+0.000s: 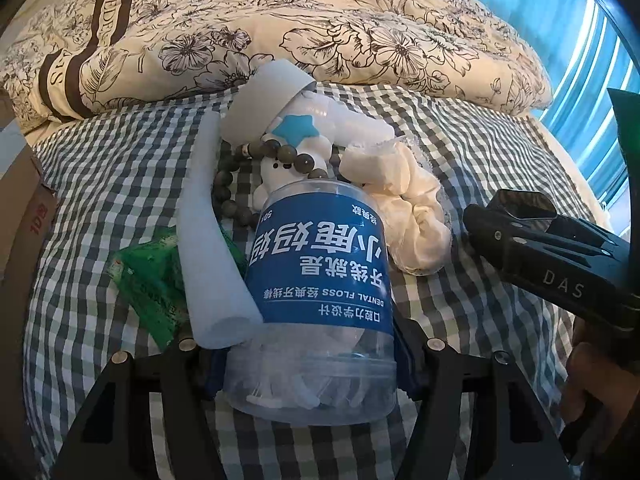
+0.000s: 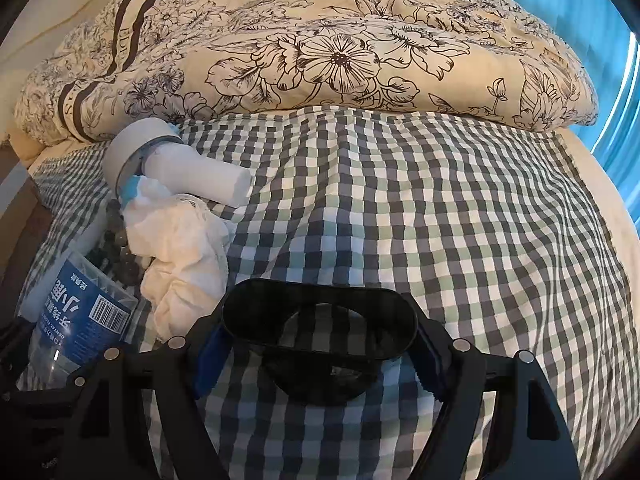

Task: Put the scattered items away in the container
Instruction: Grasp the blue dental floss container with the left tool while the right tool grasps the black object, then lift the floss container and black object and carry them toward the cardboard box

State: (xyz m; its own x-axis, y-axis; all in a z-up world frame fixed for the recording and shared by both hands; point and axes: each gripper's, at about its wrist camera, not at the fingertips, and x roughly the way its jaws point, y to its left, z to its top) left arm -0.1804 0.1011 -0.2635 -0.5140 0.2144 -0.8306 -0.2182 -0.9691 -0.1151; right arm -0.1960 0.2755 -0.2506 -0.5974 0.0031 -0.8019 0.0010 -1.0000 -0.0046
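Soft daylight enters from the upper right, where the blue curtain (image 1: pixel 580 40) glows overexposed with white streaks, leaving the checked bed sheet (image 2: pixel 400 220) evenly lit with only faint shadows in its folds. Both fisheye views bend the sheet's checks and the floral quilt (image 2: pixel 320 40) strongly toward the edges, and the corners fall into black vignette. Focus is fairly sharp mid-frame, slightly soft and blocky close to the lens.

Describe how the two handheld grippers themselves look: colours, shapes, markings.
Both are matte black with angular, cut-out finger frames, silver round screw heads and blue pads inside the fingers. The right gripper, seen from the left gripper, bears white "DAS" lettering. No cables show.
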